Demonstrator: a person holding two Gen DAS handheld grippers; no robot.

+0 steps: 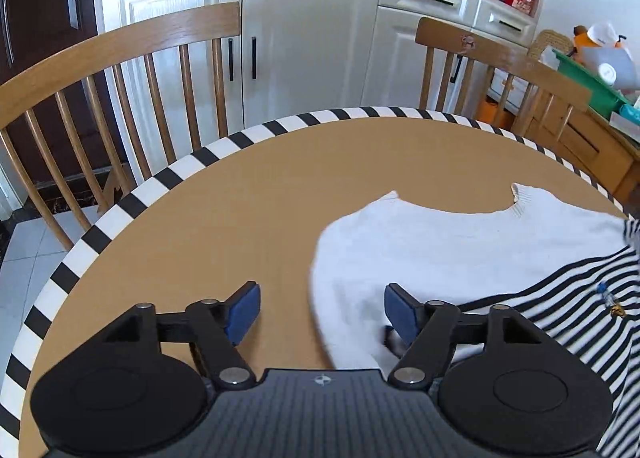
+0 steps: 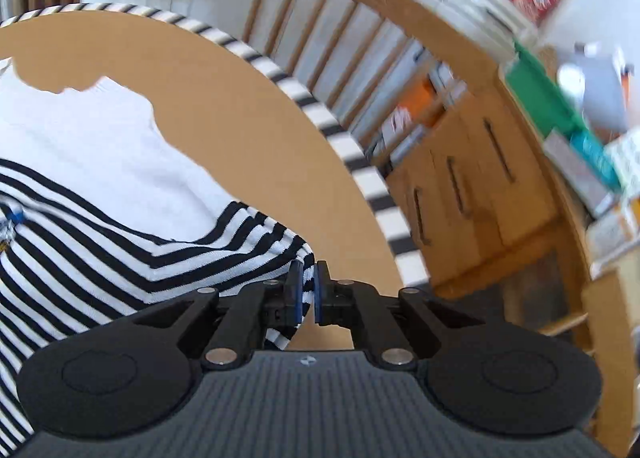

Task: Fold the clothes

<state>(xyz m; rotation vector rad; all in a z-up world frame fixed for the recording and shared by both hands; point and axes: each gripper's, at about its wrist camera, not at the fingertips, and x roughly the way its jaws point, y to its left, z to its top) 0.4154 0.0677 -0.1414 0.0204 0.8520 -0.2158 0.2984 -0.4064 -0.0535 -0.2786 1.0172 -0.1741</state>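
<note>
Right wrist view blurred, right tongs (image 2: 307, 290) pinching striped sweater (image 2: 120, 258) hem, left tongs (image 1: 322, 314) open, sweater cut off.

Sweater (image 1: 460, 250) lies on table (image 1: 200, 218), toward its right side. Two chairs (image 1: 120, 98) stand behind table, cabinets (image 1: 312, 38) behind those.

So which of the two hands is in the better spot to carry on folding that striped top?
The right. The right gripper is already shut on an edge of the striped top, so it can probably pull the fold over. The left gripper is open, with the top's white edge between its pads, gripping nothing.
</note>
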